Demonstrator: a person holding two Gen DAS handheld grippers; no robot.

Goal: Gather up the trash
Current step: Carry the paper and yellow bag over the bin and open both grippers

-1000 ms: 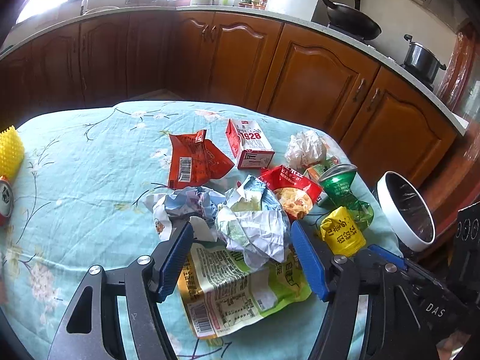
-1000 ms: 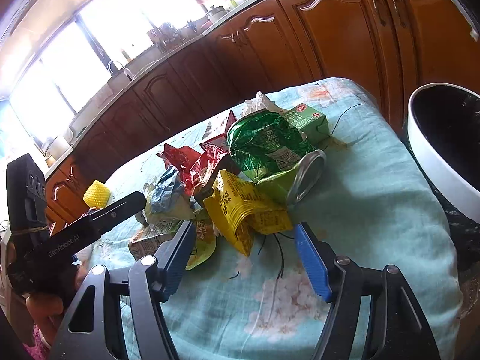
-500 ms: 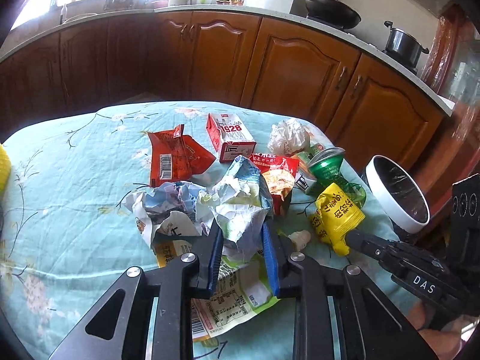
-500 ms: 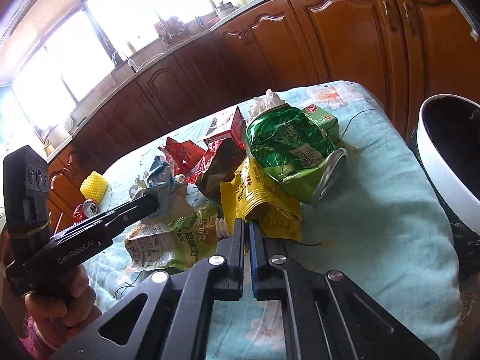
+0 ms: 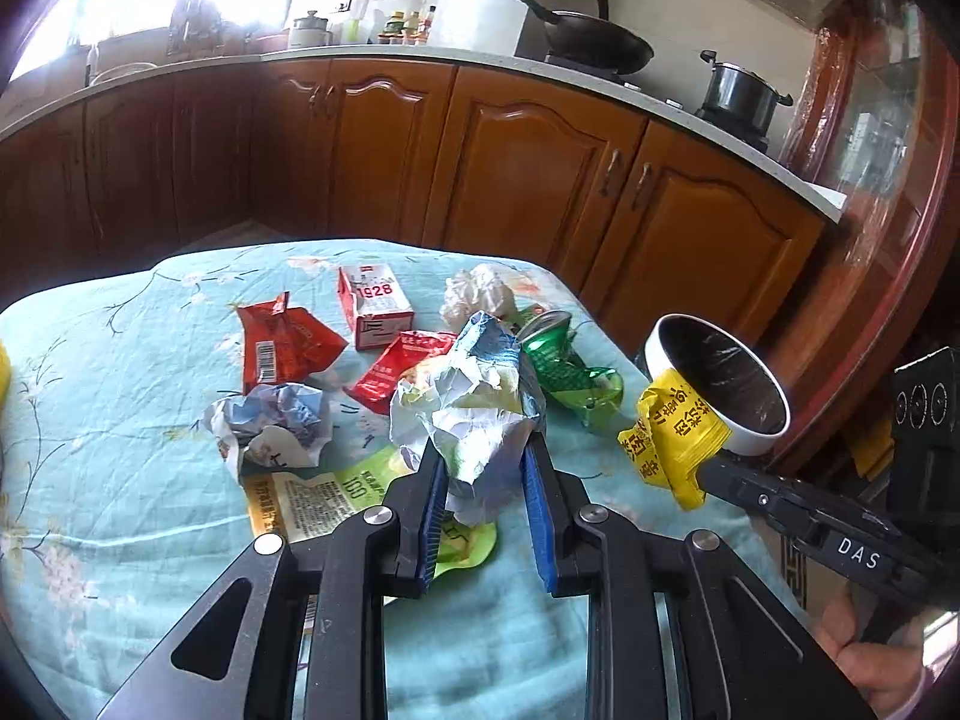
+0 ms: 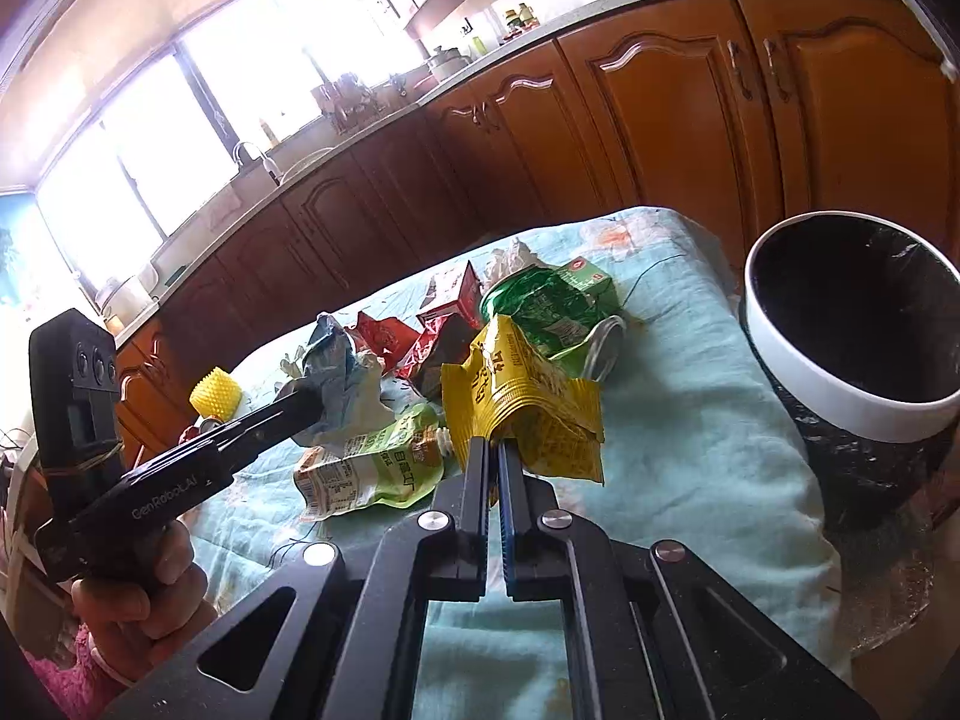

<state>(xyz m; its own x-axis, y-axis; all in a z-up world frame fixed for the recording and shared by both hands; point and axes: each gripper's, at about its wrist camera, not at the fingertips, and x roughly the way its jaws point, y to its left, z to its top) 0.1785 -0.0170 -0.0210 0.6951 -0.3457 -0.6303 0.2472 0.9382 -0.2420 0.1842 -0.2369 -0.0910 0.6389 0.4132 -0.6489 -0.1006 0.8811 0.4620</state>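
Observation:
My left gripper (image 5: 483, 450) is shut on a crumpled white, blue and green paper ball (image 5: 474, 408), held just above the table. From the right wrist view the same gripper (image 6: 306, 402) comes in from the left with that ball (image 6: 336, 372). My right gripper (image 6: 493, 450) is shut on the lower edge of a yellow snack packet (image 6: 528, 402), lifted off the cloth. In the left wrist view the packet (image 5: 672, 438) hangs in front of the bin. The bin (image 6: 840, 408) has a white rim and black liner and stands past the table's right edge.
On the teal floral cloth (image 5: 120, 480) lie a red wrapper (image 5: 282, 342), a red-and-white carton (image 5: 375, 306), a tissue wad (image 5: 480, 294), a crushed green can (image 5: 564, 360), a crumpled blue-white paper (image 5: 270, 420) and a green pouch (image 5: 324, 492). Wooden cabinets run behind.
Both grippers went from open to shut, the left on the paper ball and the right on the yellow packet. Both then lifted their pieces off the cloth.

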